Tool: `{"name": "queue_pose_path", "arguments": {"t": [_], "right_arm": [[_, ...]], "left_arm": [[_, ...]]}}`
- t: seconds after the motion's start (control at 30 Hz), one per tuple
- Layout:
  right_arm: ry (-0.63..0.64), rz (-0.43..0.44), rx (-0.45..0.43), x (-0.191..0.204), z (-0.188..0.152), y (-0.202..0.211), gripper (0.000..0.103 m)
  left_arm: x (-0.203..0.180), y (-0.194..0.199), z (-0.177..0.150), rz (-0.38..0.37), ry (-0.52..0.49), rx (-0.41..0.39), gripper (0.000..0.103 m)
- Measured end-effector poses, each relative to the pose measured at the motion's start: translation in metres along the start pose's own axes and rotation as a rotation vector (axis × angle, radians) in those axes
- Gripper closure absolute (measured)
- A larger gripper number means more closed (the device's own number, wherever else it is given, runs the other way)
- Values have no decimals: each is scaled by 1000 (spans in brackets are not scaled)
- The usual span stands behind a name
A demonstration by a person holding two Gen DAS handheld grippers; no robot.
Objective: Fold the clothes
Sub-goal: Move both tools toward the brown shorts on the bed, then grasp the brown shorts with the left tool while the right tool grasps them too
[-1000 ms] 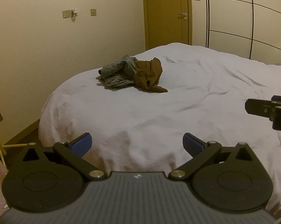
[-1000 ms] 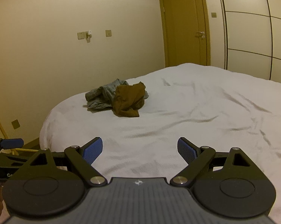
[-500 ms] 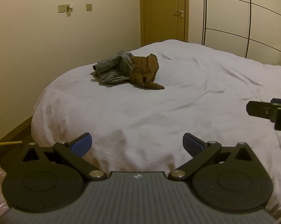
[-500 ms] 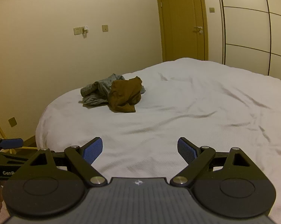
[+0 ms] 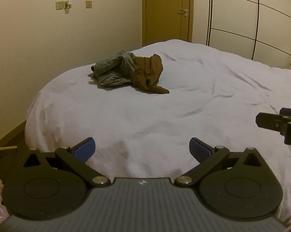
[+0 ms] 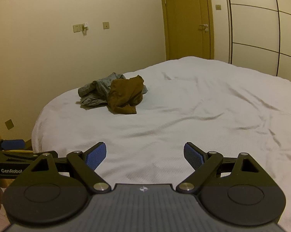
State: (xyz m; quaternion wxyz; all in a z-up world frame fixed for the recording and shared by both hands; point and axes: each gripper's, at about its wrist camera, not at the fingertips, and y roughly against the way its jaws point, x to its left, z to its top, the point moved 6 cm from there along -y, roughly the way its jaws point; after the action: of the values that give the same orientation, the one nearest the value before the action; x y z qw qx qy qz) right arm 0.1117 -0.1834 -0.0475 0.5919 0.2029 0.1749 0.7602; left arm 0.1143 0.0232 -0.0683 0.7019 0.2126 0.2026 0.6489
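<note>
A crumpled brown garment [image 5: 148,74] [image 6: 126,96] lies on the white bed [image 5: 184,112] [image 6: 184,119], pressed against a bunched grey garment [image 5: 112,71] [image 6: 96,91] on its left. Both sit at the bed's far left. My left gripper [image 5: 142,149] is open over the bed's near edge, nothing between its blue pads. My right gripper [image 6: 144,155] is open too and empty, well short of the clothes. The right gripper's finger [image 5: 276,122] shows at the right edge of the left wrist view, and the left gripper's body [image 6: 10,158] at the left edge of the right wrist view.
A cream wall [image 5: 48,48] with sockets runs along the bed's left side, with a narrow strip of floor [image 5: 8,150] between. A wooden door [image 5: 166,11] and panelled wardrobe [image 5: 251,19] stand behind the bed. A wooden stick [image 5: 3,148] lies low at left.
Both grippers have moved a little closer to the bed and the clothes look slightly nearer. Both stay open and empty; the garments have not moved.
</note>
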Motion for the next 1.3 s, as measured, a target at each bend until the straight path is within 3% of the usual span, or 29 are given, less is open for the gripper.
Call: {"name": "queue_pose_path", "arguments": {"t": [0.2,0.4,0.67,0.73,0.8,0.9,1.03,1.3], "right_arm": [[-7,3,1,-5,8,-21,14],[6,2,-18,-16,16,-73,14],[47,38,-30,-34,48,-172,14],[45,58,-11,-31,56,-194,15],[44,74,-17,-26,71,-203,15],[5,84,42,-22,84,-212,15],[37,56,146,-16,108,-213,15],[71,-13,234,-3,176,-214,20]], "left_arm": [[5,-31,13,22,-16,-22,1],[10,-79,29,45,-29,-55,1],[8,-155,53,49,-89,-100,4],[5,-170,59,59,-107,-72,9],[1,-176,67,43,-119,-38,9],[-3,-176,83,25,-144,20,9],[-1,-172,104,-5,-146,89,6],[0,-171,140,-77,-157,214,1]]}}
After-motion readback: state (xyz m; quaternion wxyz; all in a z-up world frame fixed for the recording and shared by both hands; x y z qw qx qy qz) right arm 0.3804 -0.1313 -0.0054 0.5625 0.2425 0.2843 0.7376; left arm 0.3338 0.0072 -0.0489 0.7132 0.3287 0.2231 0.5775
